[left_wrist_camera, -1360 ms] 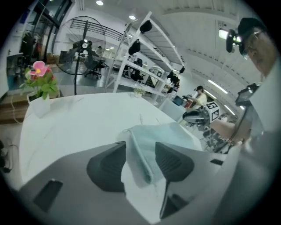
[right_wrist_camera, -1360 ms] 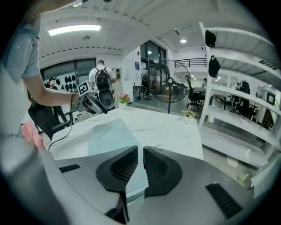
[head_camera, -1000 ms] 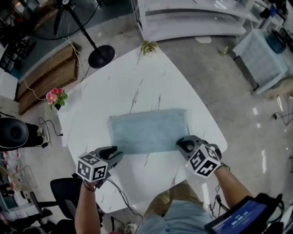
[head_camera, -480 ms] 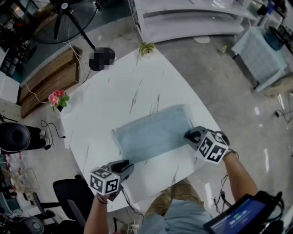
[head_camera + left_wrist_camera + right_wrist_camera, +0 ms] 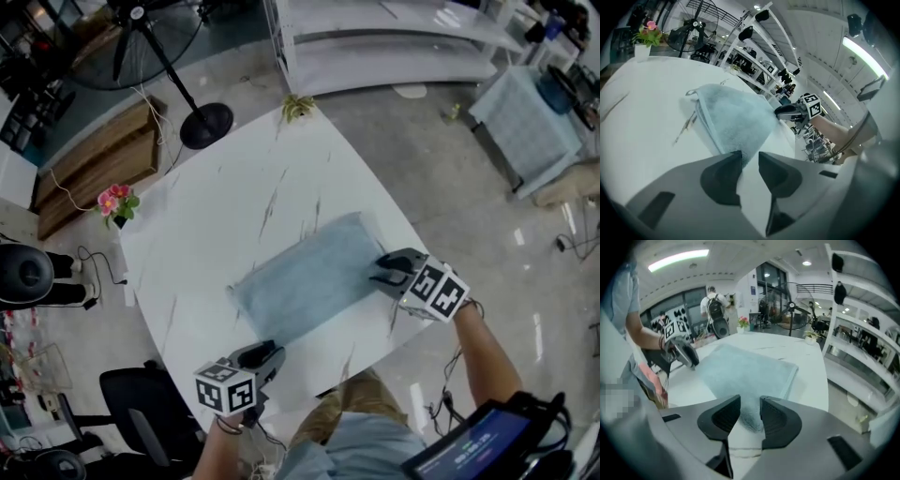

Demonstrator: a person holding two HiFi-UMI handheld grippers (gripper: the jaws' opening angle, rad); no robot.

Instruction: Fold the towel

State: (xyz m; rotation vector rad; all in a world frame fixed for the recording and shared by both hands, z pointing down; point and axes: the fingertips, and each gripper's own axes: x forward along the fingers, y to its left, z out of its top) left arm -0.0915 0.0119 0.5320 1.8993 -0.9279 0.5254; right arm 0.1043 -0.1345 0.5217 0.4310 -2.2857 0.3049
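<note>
A light blue towel (image 5: 305,279), folded into a rectangle, lies slanted on the white marble table (image 5: 234,187). My right gripper (image 5: 384,272) is at its right corner. Its jaws have just been opening, and the corner (image 5: 752,416) lies loose between them, with gaps to the pads. My left gripper (image 5: 269,353) is near the table's front edge, at the towel's near corner. Its jaws have just opened a little; the towel's tip (image 5: 739,157) reaches only their mouth, and bare table shows between the pads.
A small pot of pink flowers (image 5: 115,202) stands at the table's left edge and a little plant (image 5: 300,101) at its far corner. A fan stand (image 5: 206,122) and a black chair (image 5: 141,403) are on the floor beside the table.
The towel has swung so its right end lies farther away. My left gripper slid down and right toward the front edge. My right gripper moved up and right and opened.
</note>
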